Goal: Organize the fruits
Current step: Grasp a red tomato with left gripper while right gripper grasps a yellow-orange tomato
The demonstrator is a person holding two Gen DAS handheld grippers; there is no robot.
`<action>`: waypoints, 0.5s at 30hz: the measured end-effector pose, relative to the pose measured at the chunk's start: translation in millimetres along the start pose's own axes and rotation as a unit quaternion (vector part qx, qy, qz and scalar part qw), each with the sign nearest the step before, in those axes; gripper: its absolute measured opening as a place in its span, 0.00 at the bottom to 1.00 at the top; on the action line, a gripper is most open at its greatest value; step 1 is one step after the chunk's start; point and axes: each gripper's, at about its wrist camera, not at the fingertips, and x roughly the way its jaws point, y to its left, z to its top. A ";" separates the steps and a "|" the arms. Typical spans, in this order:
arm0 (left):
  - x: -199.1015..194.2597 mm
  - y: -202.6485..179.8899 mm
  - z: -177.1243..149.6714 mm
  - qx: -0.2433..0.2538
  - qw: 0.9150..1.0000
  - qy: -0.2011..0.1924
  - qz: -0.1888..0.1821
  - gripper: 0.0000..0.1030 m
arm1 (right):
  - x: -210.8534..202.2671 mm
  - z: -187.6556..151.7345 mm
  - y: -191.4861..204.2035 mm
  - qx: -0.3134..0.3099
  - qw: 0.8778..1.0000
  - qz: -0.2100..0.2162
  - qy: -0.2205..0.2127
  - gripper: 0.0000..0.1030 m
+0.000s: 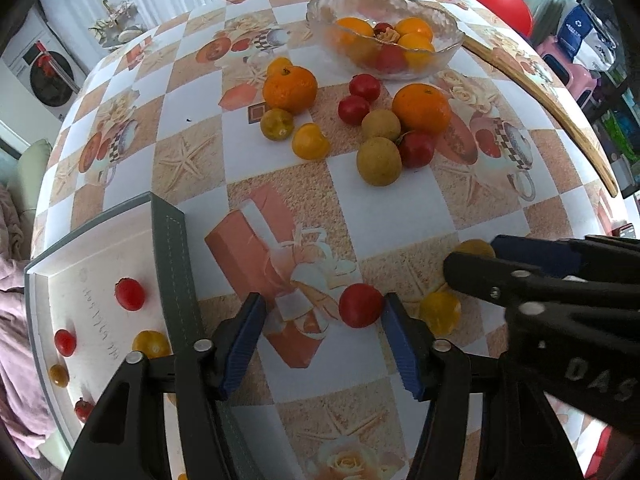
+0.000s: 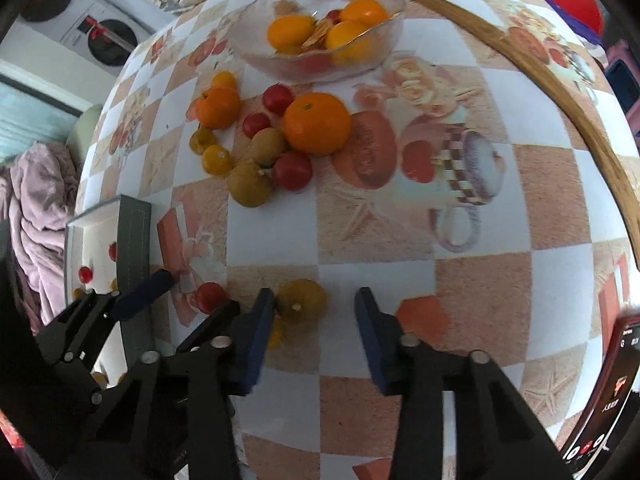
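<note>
**A:** Red, small and round, the cherry tomato (image 1: 360, 305) sits on the checked patterned tablecloth (image 1: 280, 196) between the blue-padded jaws of the left gripper (image 1: 323, 344). Those jaws stand partly apart; the right-hand pad looks to be touching the tomato, while the other is clear of it, so nothing is gripped.

**B:** And the right gripper (image 2: 316, 336)?

**A:** Its jaws are apart too, around a dull yellow tomato (image 2: 301, 301) lying on the cloth. That one sits against the left pad with open cloth between it and the right pad. Not held, as far as I can judge; the view is blurred.

**B:** Where do they go?

**A:** Probably the shallow white tray with the grey rim (image 1: 100, 248) at the left, which already has small red and yellow tomatoes in it. The clear glass bowl (image 1: 384, 40) at the far side holds larger orange fruit, and a loose cluster of oranges and tomatoes lies in front of it.

**B:** Risks?

**A:** Both fruits are off-centre in their jaws, so a closing pad could roll them out sideways. The two grippers are crowded together and might knock each other. Another yellow tomato (image 1: 440, 312) lies just beside the left gripper and could be nudged away.
</note>
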 end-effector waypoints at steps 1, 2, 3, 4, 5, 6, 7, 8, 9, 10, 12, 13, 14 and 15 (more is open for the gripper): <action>0.3 0.1 0.3 0.001 1.000 0.000 0.001 0.56 | 0.9 -0.3 0.8 -0.001 1.000 0.002 0.004 0.28; 0.5 0.0 0.9 0.003 1.000 0.000 0.001 0.56 | 0.5 -0.4 0.8 -0.001 1.000 0.004 0.002 0.28; 1.0 0.1 1.5 0.002 1.000 0.000 0.001 0.56 | 0.1 -0.7 -0.4 0.002 1.000 0.006 0.003 0.28; 1.4 0.5 2.1 0.000 1.000 0.000 -0.002 0.52 | -0.9 -1.5 -2.8 0.007 1.000 0.008 0.002 0.28; 1.3 0.7 2.6 0.000 1.000 0.000 -0.004 0.50 | -2.8 -2.4 -5.7 0.012 1.000 0.007 0.000 0.28; 1.3 0.3 3.3 0.002 1.000 0.001 -0.003 0.50 | -4.8 -3.3 -8.1 0.015 1.000 0.006 -0.001 0.28; 1.3 0.3 3.7 0.003 1.000 0.000 -0.006 0.44 | -7.3 -4.8 -10.5 0.018 1.000 0.005 -0.003 0.28; 1.0 0.2 3.8 0.004 1.000 -0.001 -0.008 0.39 | -10.5 -6.7 -13.3 0.020 1.000 0.005 -0.005 0.28; 0.8 -0.4 4.5 0.006 1.000 0.000 -0.009 0.37 | -13.4 -8.2 -15.9 0.022 1.000 0.005 -0.006 0.28; 0.7 -0.9 4.9 0.008 1.000 0.001 -0.011 0.31 | -16.6 -10.8 -18.3 0.025 1.000 0.004 -0.007 0.28; 0.6 -1.6 6.4 0.010 1.000 0.002 -0.016 0.20 | -21.5 -15.4 -21.2 0.027 1.000 0.004 -0.007 0.28; 0.5 -1.9 6.9 0.011 1.000 0.003 -0.017 0.20 | -24.2 -18.8 -21.4 0.027 1.000 0.003 -0.008 0.28; 0.2 -2.1 6.7 0.011 1.000 0.004 -0.019 0.20 | -26.5 -21.5 -21.0 0.026 1.000 0.001 -0.009 0.28; 0.0 -1.3 6.6 0.011 1.000 0.005 -0.023 0.20 | -28.7 -24.1 -20.4 0.025 1.000 0.000 -0.010 0.28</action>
